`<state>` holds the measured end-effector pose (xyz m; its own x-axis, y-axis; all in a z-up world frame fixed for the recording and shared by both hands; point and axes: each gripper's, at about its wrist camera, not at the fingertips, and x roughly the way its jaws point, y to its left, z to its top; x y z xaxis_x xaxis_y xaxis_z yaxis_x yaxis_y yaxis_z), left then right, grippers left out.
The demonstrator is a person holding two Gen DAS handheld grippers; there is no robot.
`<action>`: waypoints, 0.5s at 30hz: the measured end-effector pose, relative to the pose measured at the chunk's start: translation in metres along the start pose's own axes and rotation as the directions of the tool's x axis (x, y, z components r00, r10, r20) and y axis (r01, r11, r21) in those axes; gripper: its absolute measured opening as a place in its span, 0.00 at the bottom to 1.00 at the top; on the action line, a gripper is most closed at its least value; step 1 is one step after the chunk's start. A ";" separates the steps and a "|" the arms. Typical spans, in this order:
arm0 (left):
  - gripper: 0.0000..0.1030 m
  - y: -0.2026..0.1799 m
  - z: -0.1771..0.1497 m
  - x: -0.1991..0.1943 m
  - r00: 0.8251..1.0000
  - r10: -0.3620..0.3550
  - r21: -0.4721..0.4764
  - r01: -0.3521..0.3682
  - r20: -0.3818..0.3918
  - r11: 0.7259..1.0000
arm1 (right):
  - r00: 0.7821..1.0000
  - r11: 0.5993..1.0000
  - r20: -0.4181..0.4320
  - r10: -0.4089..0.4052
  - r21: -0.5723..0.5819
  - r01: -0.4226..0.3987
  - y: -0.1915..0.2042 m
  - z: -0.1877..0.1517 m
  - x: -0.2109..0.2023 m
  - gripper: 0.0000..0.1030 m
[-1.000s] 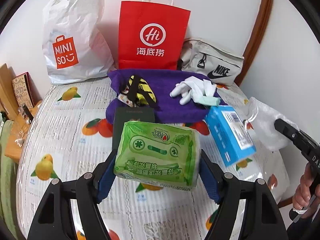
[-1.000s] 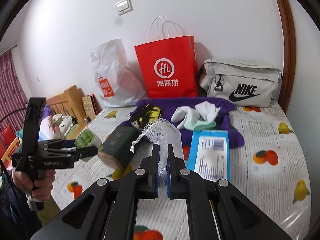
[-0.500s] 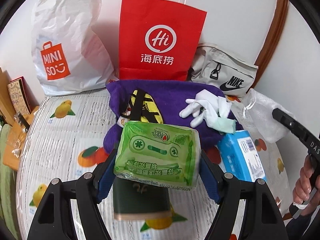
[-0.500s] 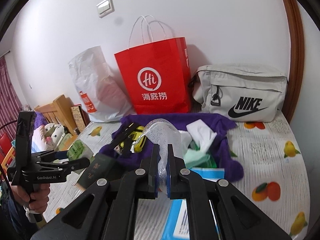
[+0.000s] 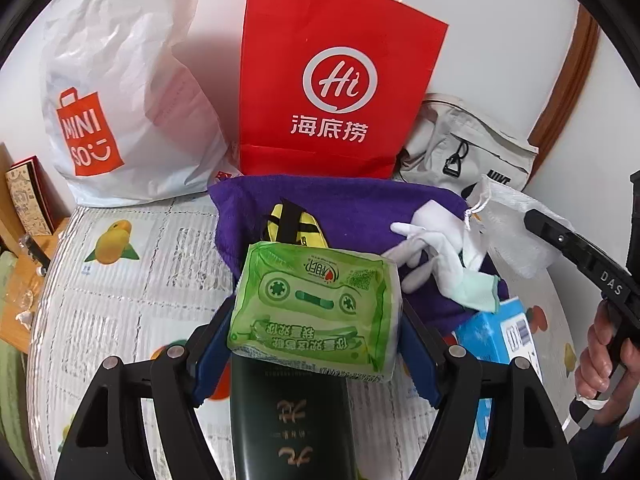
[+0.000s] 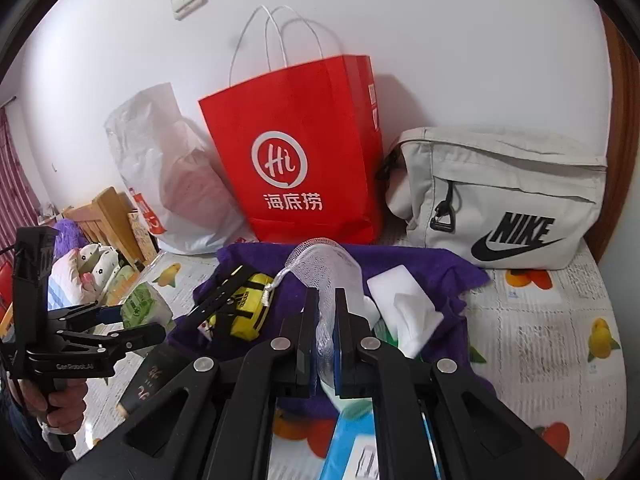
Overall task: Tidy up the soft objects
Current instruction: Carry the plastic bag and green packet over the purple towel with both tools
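Standing by the counter, I saw the left tongs (image 5: 316, 320) spread wide and clamped on a green tissue pack (image 5: 316, 304), one pad on each short end, held above a dark green box (image 5: 292, 416) lying on the fruit-print cloth (image 5: 132, 280). That pack looked light and squashy under a slick film wrapper; to my eye the end-to-end hold suited it, since a squeeze across the broad faces would likely crumple it. Further right, the right tongs (image 6: 328, 340) were pinched nearly shut on a white mesh pouch (image 6: 324, 264), which puffed up above the pads with its drawstring dangling. It seemed almost weightless and floppy, so I judged a pinch near the neck the surest hold. Beneath both lay a purple towel (image 5: 360, 204) carrying a yellow pouch (image 5: 296, 224) and white gloves (image 5: 432, 248), with a blue box (image 5: 496, 332) beside it. Against the white wall stood a white Miniso bag (image 5: 120, 80), a red paper bag (image 5: 336, 92) and a grey Nike bag (image 6: 504, 196); a wooden bed frame (image 6: 108, 216) showed at far left.
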<state>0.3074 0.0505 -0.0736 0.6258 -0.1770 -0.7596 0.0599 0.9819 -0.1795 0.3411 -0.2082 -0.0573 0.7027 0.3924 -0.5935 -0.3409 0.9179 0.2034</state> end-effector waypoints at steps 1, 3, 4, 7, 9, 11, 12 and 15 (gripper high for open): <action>0.72 0.000 0.002 0.003 1.000 -0.001 0.000 0.001 -0.004 1.000 | 1.000 1.000 -0.003 -0.003 -0.002 0.003 -0.001 0.001 0.004 0.06; 0.72 0.001 0.007 0.010 1.000 -0.003 0.004 0.003 -0.014 1.000 | 1.000 1.000 -0.015 -0.010 0.000 0.010 -0.004 0.004 0.017 0.06; 0.72 0.001 0.009 0.013 1.000 -0.003 0.006 0.003 -0.017 1.000 | 1.000 1.000 -0.017 -0.010 0.003 0.010 -0.005 0.005 0.020 0.06; 0.72 0.002 0.016 0.023 1.000 -0.002 0.011 0.002 -0.025 1.000 | 0.999 1.000 -0.035 -0.008 0.013 0.009 -0.010 0.007 0.034 0.06; 0.72 0.003 0.019 0.028 1.000 -0.005 0.006 0.005 -0.030 1.000 | 0.998 1.000 -0.057 -0.010 0.025 0.012 -0.015 0.004 0.046 0.06; 0.72 0.003 0.022 0.034 0.999 -0.009 0.002 0.010 -0.037 1.000 | 0.997 0.999 -0.079 -0.007 0.035 0.009 -0.018 0.001 0.056 0.06; 0.72 0.003 0.024 0.038 0.999 -0.013 0.001 0.013 -0.042 1.000 | 0.996 0.999 -0.092 -0.009 0.037 0.012 -0.020 0.000 0.061 0.06; 0.72 0.002 0.028 0.047 0.998 -0.016 0.010 0.017 -0.056 1.000 | 0.993 0.999 -0.118 -0.007 0.048 0.013 -0.024 -0.004 0.070 0.06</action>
<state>0.3589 0.0462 -0.0918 0.5800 -0.1966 -0.7905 0.0786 0.9794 -0.1859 0.3964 -0.2029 -0.1066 0.6265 0.3760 -0.6828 -0.3013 0.9247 0.2327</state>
